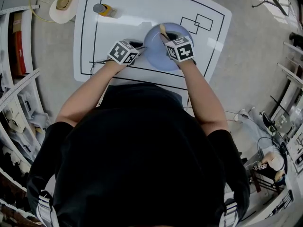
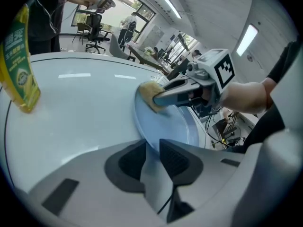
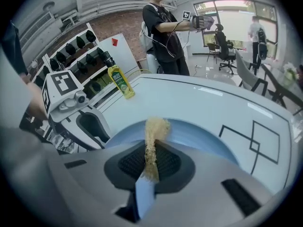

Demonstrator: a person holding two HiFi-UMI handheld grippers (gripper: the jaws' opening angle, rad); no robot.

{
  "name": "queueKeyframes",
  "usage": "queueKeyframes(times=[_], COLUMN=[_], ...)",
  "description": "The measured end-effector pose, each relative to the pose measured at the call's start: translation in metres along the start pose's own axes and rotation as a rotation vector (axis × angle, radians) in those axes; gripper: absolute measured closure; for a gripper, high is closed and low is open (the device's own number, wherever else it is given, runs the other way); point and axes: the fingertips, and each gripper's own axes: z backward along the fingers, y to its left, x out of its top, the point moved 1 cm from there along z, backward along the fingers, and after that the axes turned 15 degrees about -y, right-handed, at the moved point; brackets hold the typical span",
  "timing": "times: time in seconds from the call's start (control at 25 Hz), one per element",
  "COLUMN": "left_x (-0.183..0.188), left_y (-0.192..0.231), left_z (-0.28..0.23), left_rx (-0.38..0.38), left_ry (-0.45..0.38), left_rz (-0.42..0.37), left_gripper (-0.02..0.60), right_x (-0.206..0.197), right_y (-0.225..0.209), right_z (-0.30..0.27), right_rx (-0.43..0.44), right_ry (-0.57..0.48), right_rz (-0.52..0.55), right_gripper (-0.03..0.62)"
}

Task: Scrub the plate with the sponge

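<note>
A light blue plate (image 1: 158, 51) lies on the white table mat (image 1: 132, 13). My left gripper (image 2: 152, 148) is shut on the plate's near rim (image 2: 165, 126) and holds that rim between its pads. My right gripper (image 3: 151, 160) is shut on a thin tan sponge (image 3: 154, 134), which sticks out ahead of the jaws and rests on the plate (image 3: 208, 141). In the left gripper view the sponge (image 2: 150, 94) presses against the plate's far rim, under the right gripper (image 2: 189, 90). In the head view both grippers meet at the plate, left (image 1: 141, 47) and right (image 1: 165, 34).
A yellow-green dish soap bottle (image 1: 105, 9) stands at the mat's far left (image 3: 120, 82). Black lines and rectangles (image 3: 253, 143) are drawn on the mat to the plate's right. Shelving (image 1: 16, 93) runs along the left. A person (image 3: 163, 30) stands beyond the table.
</note>
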Motion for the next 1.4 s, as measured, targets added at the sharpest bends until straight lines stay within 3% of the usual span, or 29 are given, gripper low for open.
queueKeyframes(times=[0.68, 1.4], left_x=[-0.003, -0.004], left_y=[0.001, 0.003], left_z=[0.0, 0.001], left_rx=[0.026, 0.058], left_ry=[-0.011, -0.015], left_rz=[0.039, 0.065], left_gripper=[0.488, 0.495], right_x=[-0.029, -0.083], right_y=[-0.051, -0.04], right_z=[0.053, 0.096], right_rx=[-0.164, -0.212], right_ry=[0.069, 0.197], right_rz=[0.021, -0.041], right_gripper=[0.562, 0.562])
